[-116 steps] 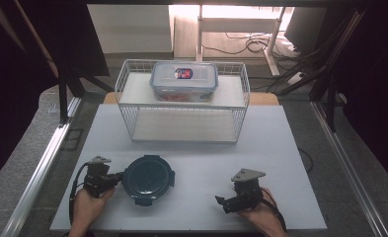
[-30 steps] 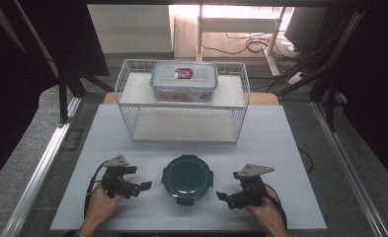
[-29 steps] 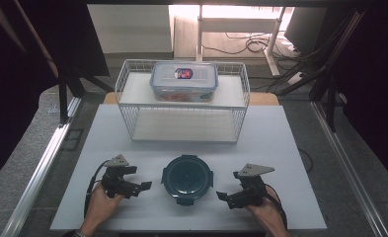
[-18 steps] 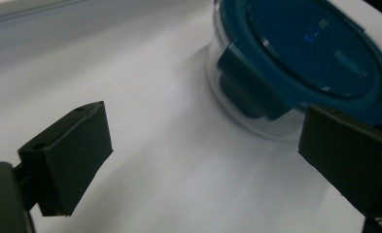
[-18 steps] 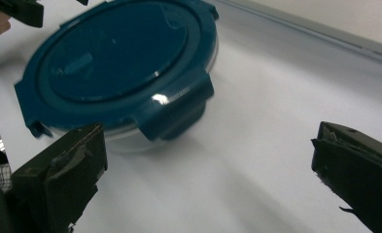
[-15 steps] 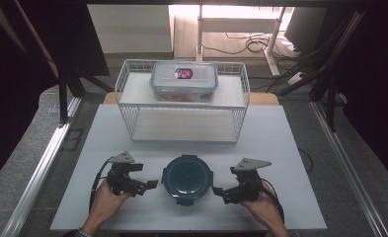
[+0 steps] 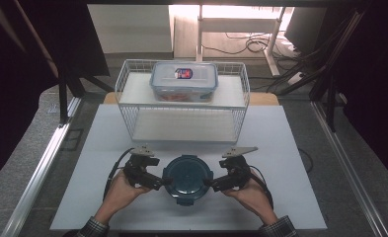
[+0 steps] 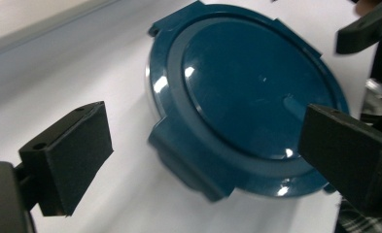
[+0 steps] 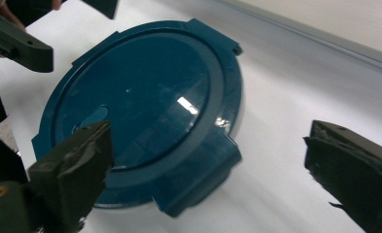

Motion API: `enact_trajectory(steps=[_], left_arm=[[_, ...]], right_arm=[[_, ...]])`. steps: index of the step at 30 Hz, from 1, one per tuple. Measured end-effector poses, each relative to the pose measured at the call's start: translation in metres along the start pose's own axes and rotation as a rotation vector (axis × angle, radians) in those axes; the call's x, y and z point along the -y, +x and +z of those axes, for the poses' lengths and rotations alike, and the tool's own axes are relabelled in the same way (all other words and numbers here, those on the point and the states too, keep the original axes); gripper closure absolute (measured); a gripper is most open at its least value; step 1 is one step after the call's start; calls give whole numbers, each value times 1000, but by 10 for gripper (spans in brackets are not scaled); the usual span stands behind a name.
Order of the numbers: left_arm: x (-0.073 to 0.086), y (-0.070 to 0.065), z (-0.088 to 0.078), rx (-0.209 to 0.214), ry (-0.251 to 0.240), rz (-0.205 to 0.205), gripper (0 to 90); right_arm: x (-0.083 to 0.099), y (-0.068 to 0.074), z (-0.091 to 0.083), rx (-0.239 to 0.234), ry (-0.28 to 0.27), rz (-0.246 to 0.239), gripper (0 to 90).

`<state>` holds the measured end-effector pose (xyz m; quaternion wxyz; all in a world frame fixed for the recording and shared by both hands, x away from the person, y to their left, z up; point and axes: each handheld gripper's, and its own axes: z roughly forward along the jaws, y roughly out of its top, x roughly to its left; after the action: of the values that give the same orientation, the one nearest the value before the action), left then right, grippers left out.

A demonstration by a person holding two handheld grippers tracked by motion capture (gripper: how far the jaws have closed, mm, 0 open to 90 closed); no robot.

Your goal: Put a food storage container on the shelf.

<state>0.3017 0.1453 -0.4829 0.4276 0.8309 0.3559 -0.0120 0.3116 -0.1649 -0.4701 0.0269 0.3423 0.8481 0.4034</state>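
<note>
Now both grippers have closed in on the round blue-lidded container (image 7: pixel 187 178) from either side, where earlier they stood well apart from it. The left gripper (image 7: pixel 158 182) has its jaws spread wide, one lid latch between them and untouched; the right gripper (image 7: pixel 212 184) is likewise open around the opposite latch, its jaws having just eased inward slightly. The container sits on the white table (image 7: pixel 290 148), in front of the wire basket (image 7: pixel 132 106). A clear rectangular lidded box (image 7: pixel 183 81) rests on the basket's upper shelf; its contents are unclear.
</note>
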Motion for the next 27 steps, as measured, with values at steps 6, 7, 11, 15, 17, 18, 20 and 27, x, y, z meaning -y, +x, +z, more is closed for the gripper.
enact_trajectory(steps=[6, 7, 11, 15, 17, 18, 20, 27], left_arm=[[11, 11, 13, 81, 28, -66, 84], [15, 14, 14, 112, 20, -88, 94], [23, 21, 16, 191, 28, -138, 174], [29, 23, 13, 223, 28, -193, 248], [30, 27, 12, 243, 21, -232, 287], [31, 29, 12, 252, 16, -244, 304], [33, 29, 9, 257, 6, -255, 339], [40, 23, -2, 269, -47, -304, 497]], right_arm=[[4, -4, 10, -56, 34, 54, 100], [6, -6, 12, -73, 41, 72, 113], [12, -12, 16, -137, 67, 134, 151], [17, -18, 18, -242, 96, 228, 266], [17, -20, 16, -243, 97, 236, 293], [18, -21, 16, -248, 99, 242, 311], [19, -23, 13, -260, 93, 259, 358], [25, -22, 0, -286, 58, 319, 503]])
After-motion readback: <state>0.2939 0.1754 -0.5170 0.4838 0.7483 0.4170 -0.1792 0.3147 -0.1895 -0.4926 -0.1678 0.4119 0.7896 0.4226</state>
